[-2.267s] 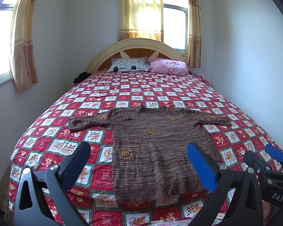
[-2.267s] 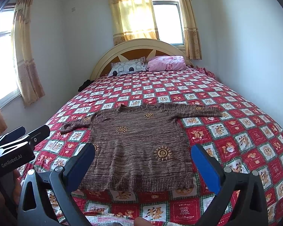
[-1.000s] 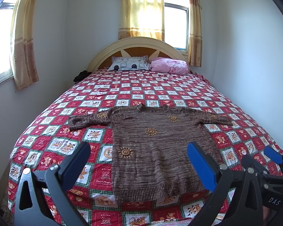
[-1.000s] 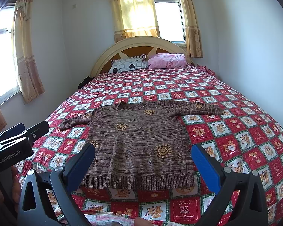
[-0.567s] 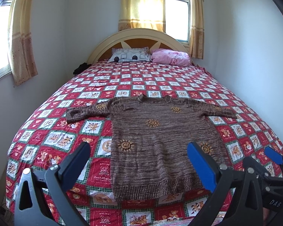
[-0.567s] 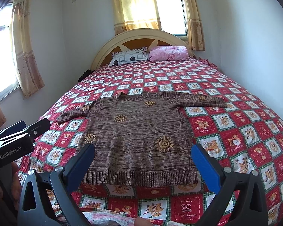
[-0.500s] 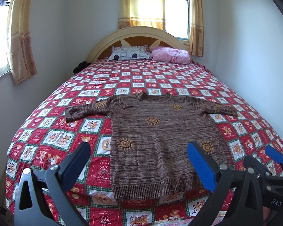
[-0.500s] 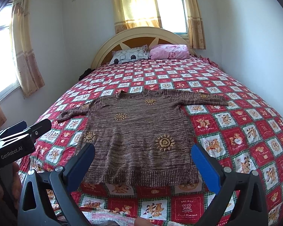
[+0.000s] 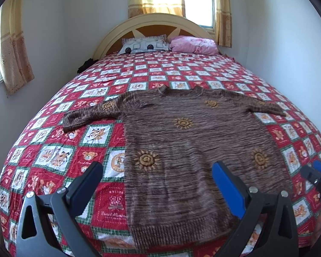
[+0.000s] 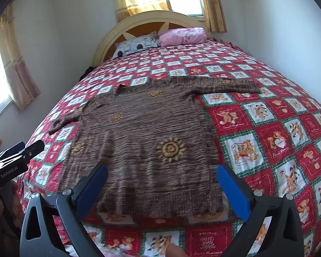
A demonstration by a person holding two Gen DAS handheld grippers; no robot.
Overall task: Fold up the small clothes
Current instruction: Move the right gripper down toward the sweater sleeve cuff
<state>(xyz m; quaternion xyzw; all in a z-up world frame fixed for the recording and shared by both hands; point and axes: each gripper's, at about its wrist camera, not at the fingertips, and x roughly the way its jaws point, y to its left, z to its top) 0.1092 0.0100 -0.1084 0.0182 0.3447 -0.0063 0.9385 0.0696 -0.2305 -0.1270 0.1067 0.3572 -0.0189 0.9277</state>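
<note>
Sweater (image 9: 194,150) flat on quilt (image 9: 53,156), hem nearest, long axis running away toward headboard. Left gripper (image 9: 158,184) and right gripper (image 10: 160,184) both wide open, empty, above hem corners.

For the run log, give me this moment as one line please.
phase: approach | brown sweater: flat, unfolded on quilt | left tool: open, empty | right tool: open, empty
</note>
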